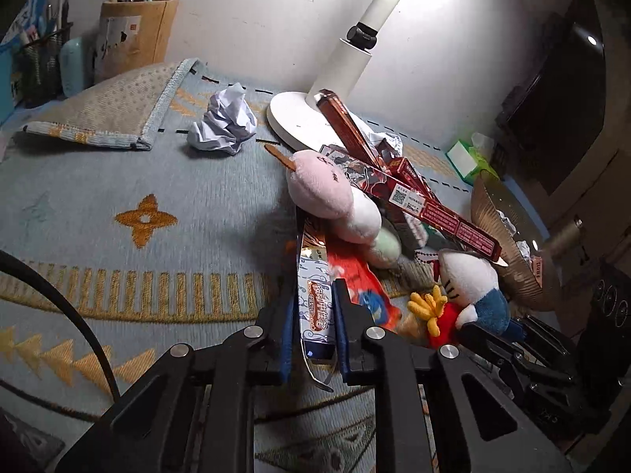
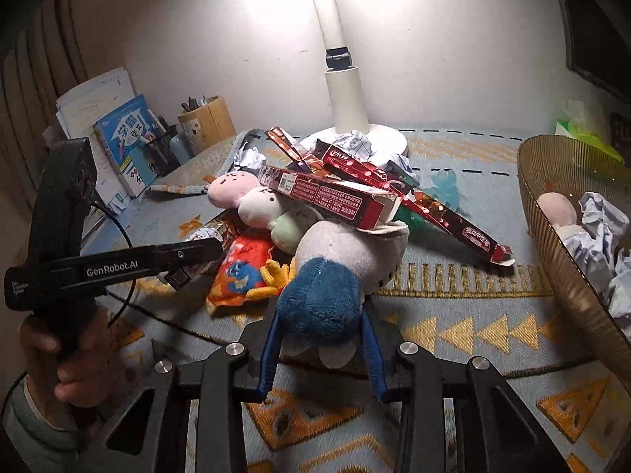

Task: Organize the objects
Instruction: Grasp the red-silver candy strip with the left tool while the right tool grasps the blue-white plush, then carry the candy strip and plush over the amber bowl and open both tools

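Left gripper (image 1: 313,323) clamped narrow on a long silver printed box (image 1: 315,291) lying flat on the rug-covered surface (image 1: 118,197), left edge of the clutter pile. Pink-white-green plush (image 1: 339,197) and red boxes (image 1: 430,209) mid-pile by the lamp base (image 1: 295,118). Right gripper (image 2: 321,335) holds the white-and-blue cat plush (image 2: 335,272), just beside the pile. Woven basket (image 2: 568,276) far right, crumpled paper (image 2: 599,220) inside

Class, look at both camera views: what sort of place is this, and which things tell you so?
Probably a study desk at home. A white desk lamp stands against the wall, a tan cylindrical pen holder holds pens, and blue schoolbooks lean nearby, with plush toys scattered on a patterned blue cloth.
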